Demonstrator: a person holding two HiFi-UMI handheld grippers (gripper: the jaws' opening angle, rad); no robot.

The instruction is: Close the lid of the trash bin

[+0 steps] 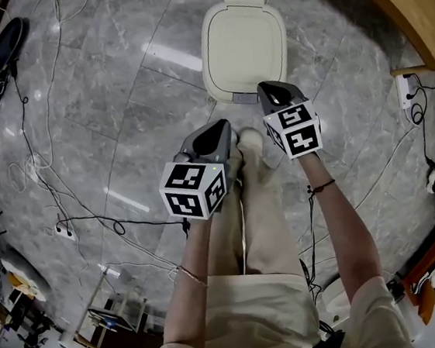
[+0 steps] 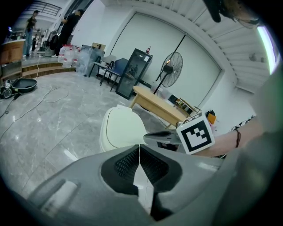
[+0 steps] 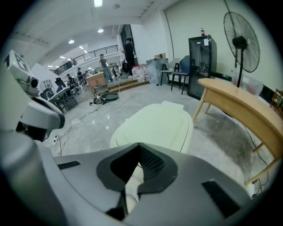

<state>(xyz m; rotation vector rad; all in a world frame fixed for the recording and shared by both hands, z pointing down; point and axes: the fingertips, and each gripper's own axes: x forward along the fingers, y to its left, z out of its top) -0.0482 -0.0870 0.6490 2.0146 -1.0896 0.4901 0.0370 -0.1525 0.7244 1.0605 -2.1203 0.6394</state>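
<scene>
A cream trash bin [image 1: 243, 45] stands on the grey marble floor with its lid lying flat down on top; it also shows as the bin [image 2: 121, 130] and the bin [image 3: 154, 126]. My right gripper [image 1: 270, 88] is shut and empty, its tip over the bin's near edge. My left gripper [image 1: 218, 128] is shut and empty too, a little nearer to me and left of the bin, apart from it. The shut jaws of the left gripper [image 2: 139, 148] and of the right gripper [image 3: 139, 145] hold nothing. The right gripper's marker cube [image 2: 195, 134] is in the left gripper view.
A wooden table [image 1: 398, 8] curves along the right, with a power strip [image 1: 405, 90] below it. Cables [image 1: 53, 172] trail over the floor at left. My legs and a shoe [image 1: 248, 138] stand just before the bin. A fan [image 2: 171, 67] and black cabinet [image 2: 136, 73] stand behind.
</scene>
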